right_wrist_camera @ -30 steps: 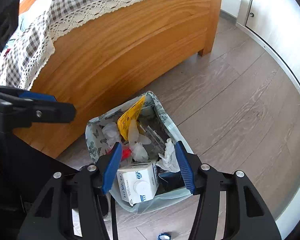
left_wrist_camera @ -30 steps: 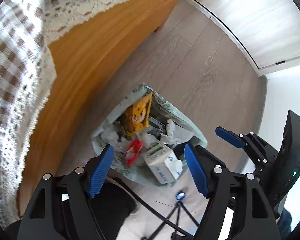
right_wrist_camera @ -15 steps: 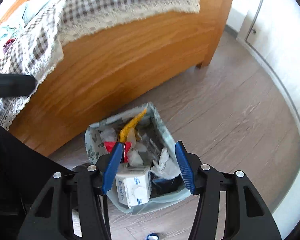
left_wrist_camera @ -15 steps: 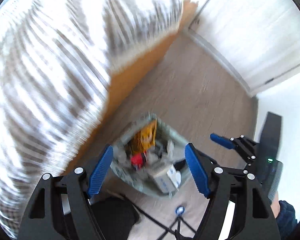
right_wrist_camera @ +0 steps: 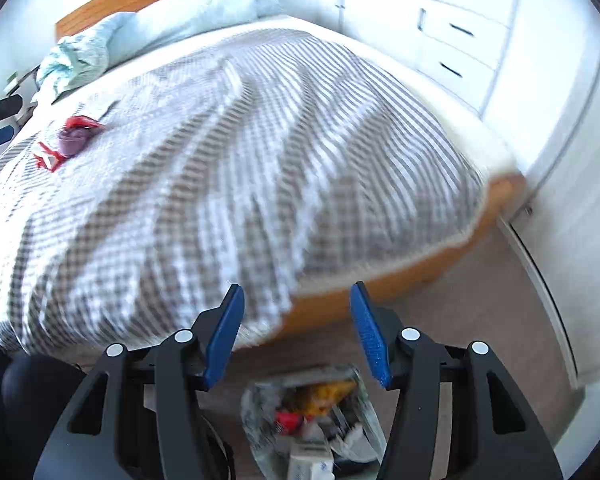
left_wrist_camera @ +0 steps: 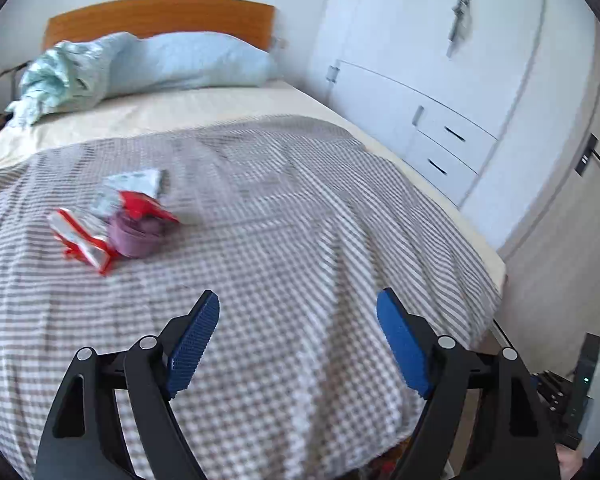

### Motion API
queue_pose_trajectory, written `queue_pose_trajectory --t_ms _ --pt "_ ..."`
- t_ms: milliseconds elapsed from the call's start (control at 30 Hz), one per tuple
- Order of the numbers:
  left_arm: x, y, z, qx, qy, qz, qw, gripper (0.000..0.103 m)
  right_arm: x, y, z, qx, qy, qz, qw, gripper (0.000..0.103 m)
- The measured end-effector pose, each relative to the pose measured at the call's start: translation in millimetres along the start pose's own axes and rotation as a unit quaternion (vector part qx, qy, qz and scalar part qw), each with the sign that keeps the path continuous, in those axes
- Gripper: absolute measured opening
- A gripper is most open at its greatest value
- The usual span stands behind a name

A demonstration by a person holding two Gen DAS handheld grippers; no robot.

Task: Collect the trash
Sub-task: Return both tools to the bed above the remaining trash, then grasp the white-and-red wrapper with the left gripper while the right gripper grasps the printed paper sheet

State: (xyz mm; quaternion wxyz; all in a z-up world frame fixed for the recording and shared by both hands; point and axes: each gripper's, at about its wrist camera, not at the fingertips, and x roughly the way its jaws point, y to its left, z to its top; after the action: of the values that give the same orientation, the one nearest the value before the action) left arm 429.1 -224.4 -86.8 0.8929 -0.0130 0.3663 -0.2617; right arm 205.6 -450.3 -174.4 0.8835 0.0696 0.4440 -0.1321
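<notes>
A small heap of trash lies on the checked bedspread (left_wrist_camera: 300,220): a red and white wrapper (left_wrist_camera: 82,242), a purple cup (left_wrist_camera: 138,234) and a pale packet (left_wrist_camera: 134,182). My left gripper (left_wrist_camera: 298,344) hovers over the foot of the bed, short of the heap, its jaws opening with nothing between them. In the right wrist view the heap of trash (right_wrist_camera: 70,140) shows far left on the bed. My right gripper (right_wrist_camera: 296,332) is open and empty above the full trash bag (right_wrist_camera: 312,416) on the floor.
Blue pillows (left_wrist_camera: 172,64) and a wooden headboard (left_wrist_camera: 160,16) stand at the far end. White wardrobe doors and drawers (left_wrist_camera: 440,128) line the right side. A wooden bed frame (right_wrist_camera: 380,276) edges the floor beside the bag.
Both grippers rose from the trash bag and swung up toward the bed. The left view now faces the bedspread and the heap; the bag has dropped to the bottom of the right view.
</notes>
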Motion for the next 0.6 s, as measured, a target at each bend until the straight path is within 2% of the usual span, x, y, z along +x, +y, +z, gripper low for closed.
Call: queue_pose_trajectory --t_ms 100,167,233,300,433,533,600 --pt "-8.9 80.8 32.8 -0.046 -0.028 0.038 0.9979 0.078 2.3 40.2 29.7 -0.043 -0.014 0.018 0.999 0.054" --pt "-7.6 136.0 52.5 -0.075 -0.033 0.065 0.9945 0.078 3.4 66.1 46.8 -0.067 -0.022 0.031 0.997 0.054" --pt "3.4 191.6 71.8 -0.105 -0.027 0.097 0.9894 0.078 7.7 93.6 67.0 -0.088 -0.029 0.047 0.995 0.054" --pt "12.2 244.3 81.9 -0.147 -0.031 0.109 0.9827 0.078 12.8 119.4 84.3 -0.108 -0.034 0.064 0.992 0.054" --pt "59.6 328.4 88.5 -0.237 0.028 0.096 0.9663 0.078 25.6 171.7 109.4 -0.15 -0.044 0.087 0.984 0.054" --pt "93.7 351.8 81.9 -0.292 0.041 0.033 0.955 0.078 39.2 210.2 123.5 -0.184 -0.045 0.098 0.977 0.054" --pt "117.1 356.3 75.4 -0.313 0.048 0.028 0.9481 0.077 47.2 233.8 130.8 -0.204 -0.046 0.105 0.972 0.054"
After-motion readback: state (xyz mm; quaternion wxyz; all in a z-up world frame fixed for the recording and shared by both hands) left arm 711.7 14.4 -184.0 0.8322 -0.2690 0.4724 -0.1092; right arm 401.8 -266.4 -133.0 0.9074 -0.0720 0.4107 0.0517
